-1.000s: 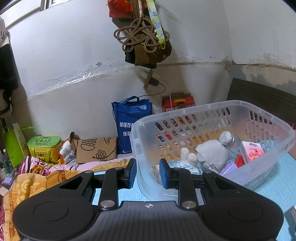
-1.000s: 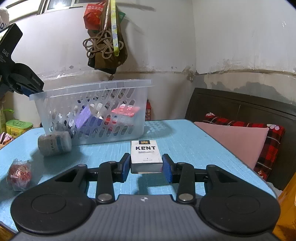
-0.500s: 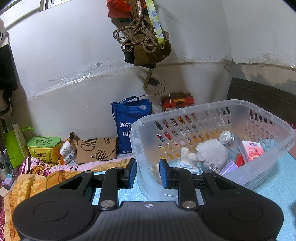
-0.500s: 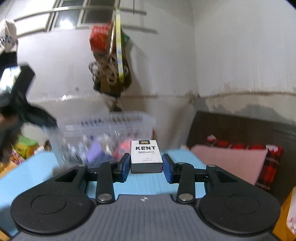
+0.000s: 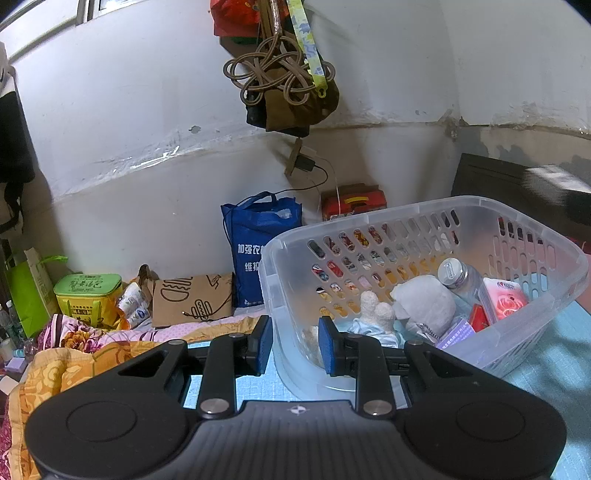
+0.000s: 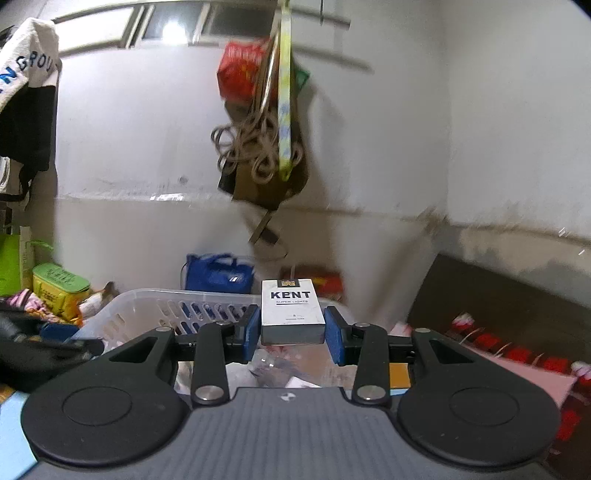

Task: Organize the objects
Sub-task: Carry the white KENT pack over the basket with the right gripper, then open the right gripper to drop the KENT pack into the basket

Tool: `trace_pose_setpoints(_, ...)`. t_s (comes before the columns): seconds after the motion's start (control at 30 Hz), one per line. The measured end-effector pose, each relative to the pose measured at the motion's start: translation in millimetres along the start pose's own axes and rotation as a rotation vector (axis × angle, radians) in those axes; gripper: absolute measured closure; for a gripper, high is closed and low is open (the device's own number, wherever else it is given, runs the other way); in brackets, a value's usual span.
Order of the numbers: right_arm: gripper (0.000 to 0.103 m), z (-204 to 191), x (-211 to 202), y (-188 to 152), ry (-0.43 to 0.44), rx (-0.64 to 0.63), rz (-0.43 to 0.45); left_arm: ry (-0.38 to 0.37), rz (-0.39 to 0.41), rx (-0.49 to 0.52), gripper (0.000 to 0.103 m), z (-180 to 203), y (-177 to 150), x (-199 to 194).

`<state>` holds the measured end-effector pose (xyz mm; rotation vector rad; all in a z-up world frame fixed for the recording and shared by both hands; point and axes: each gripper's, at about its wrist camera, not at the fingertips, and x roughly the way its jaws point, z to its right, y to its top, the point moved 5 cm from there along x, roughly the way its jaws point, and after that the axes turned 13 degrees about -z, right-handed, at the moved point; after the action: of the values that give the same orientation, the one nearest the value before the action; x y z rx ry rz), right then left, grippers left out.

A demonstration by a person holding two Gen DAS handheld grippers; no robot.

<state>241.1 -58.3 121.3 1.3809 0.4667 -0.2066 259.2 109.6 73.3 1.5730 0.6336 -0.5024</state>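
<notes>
White walls [image 5: 129,110], high window [image 6: 166,26], dark headboard [image 6: 498,295].

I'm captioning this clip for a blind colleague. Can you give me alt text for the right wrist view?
The right gripper holds a white KENT cigarette pack upright in its jaws, above a clear perforated plastic basket. Behind is a white wall with a hanging coiled rope.

Our left tool [image 5: 295,349] has a matte black body with a ribbed grey plate at its middle, marked by a small round emblem. Two round black housings flank that plate. Flat black link arms run forward from silver screws to the fingers [image 5: 263,345], which carry blue pads. Our right tool [image 6: 291,334] is built alike: ribbed grey plate, round housings, silver screws, black links, blue-padded fingers [image 6: 250,328].
</notes>
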Motion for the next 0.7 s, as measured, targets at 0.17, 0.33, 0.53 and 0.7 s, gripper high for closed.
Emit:
trace_pose_setpoints(0.17, 0.020, 8.3, 46.8, 8.6, -0.032, -0.040, -0.093, -0.009, -0.005, -0.010, 0.072, -1.6, 0.8, 1.0)
trace_pose_setpoints(0.33, 0.006, 25.9, 17.6, -12.4, 0.002, 0.053, -0.029, -0.010, -0.002, -0.006, 0.072, -1.0, 0.0, -0.8)
trace_pose_setpoints(0.53, 0.000, 15.1, -38.4, -72.8, 0.076, 0.063, 0.003, -0.009, -0.002, -0.003, 0.072, -1.2, -1.1, -1.5)
trace_pose_setpoints(0.7, 0.000, -29.1, -60.0, -136.2, 0.157, 0.071, -0.050, -0.007, -0.001, -0.001, 0.072, -1.5, -1.1, -2.1)
